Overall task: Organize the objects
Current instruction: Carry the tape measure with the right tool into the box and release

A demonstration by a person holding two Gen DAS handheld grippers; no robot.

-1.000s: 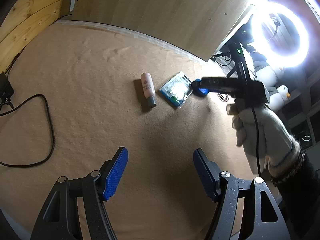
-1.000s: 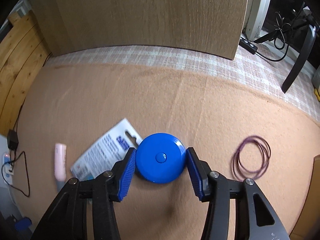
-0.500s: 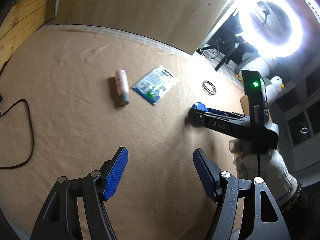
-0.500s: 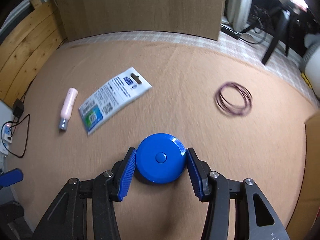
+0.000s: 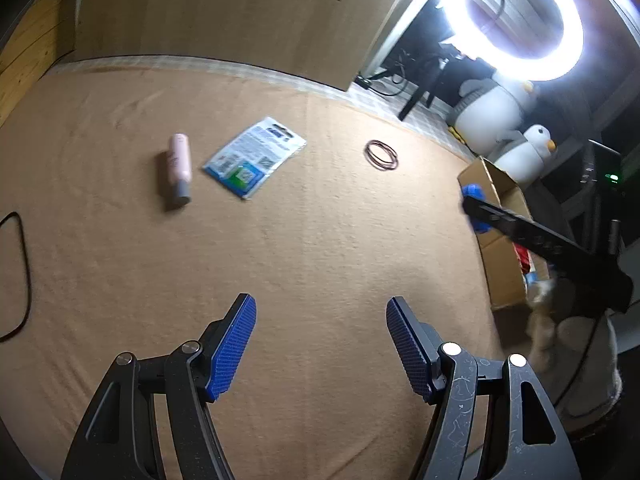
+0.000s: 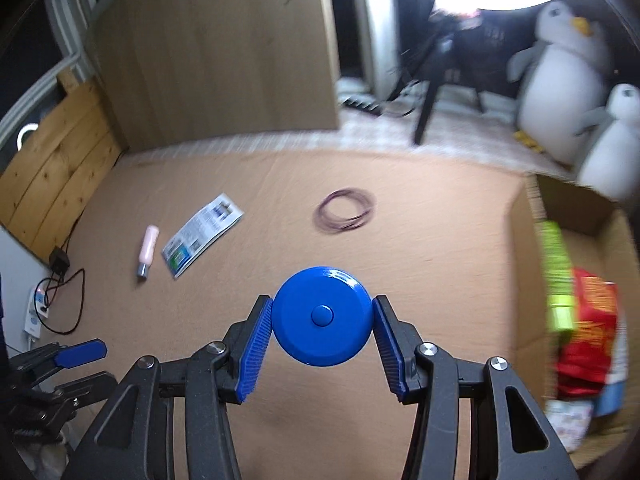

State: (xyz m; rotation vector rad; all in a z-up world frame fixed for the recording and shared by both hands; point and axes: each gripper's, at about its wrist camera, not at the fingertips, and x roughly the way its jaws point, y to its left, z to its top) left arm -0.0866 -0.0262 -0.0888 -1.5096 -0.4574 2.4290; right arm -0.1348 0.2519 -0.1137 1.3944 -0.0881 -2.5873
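Right gripper (image 6: 323, 334): clamped on blue disc (image 6: 320, 316), carried above the cloth (image 6: 432, 240) beside the box (image 6: 524, 264) (already holding packets).
Left gripper (image 5: 320, 344): jaws apart, nothing between.
Uncollected on cloth: pink tube (image 5: 179, 164), packet (image 5: 254, 156), bands (image 5: 381, 155).
Risk: round, smooth rim gives the pads little purchase; a jolt may squirt the disc out. Released short, it strikes the box wall and rolls away.
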